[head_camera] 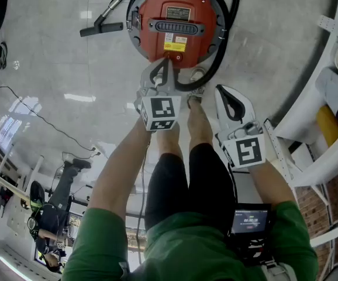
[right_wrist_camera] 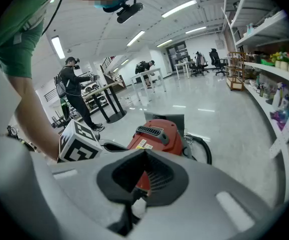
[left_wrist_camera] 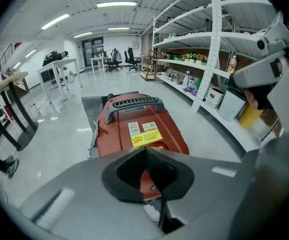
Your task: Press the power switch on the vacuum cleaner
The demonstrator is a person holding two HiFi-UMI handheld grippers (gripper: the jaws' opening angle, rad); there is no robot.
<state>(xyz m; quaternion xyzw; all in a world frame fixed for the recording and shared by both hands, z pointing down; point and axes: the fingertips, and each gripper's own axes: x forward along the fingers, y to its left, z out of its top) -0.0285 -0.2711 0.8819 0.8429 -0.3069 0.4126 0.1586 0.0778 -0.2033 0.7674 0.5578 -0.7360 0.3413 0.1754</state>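
Observation:
The round red vacuum cleaner (head_camera: 178,22) stands on the glossy floor just ahead of the person's feet, with a black handle (left_wrist_camera: 134,104) and a yellow label (left_wrist_camera: 145,138) on top. My left gripper (head_camera: 168,60) is shut, its tip over the vacuum's near edge; the red lid (left_wrist_camera: 134,126) lies close beyond its jaws. My right gripper (head_camera: 219,89) is shut too, empty, held back to the right of the vacuum (right_wrist_camera: 157,133). I cannot make out the power switch; the left gripper covers the near rim.
A black hose (head_camera: 230,16) loops round the vacuum's right side, and a wand with nozzle (head_camera: 102,25) lies to its left. White shelving (head_camera: 333,98) runs along the right. A thin cable (head_camera: 40,119) trails on the floor at left. People (right_wrist_camera: 74,84) stand at tables far back.

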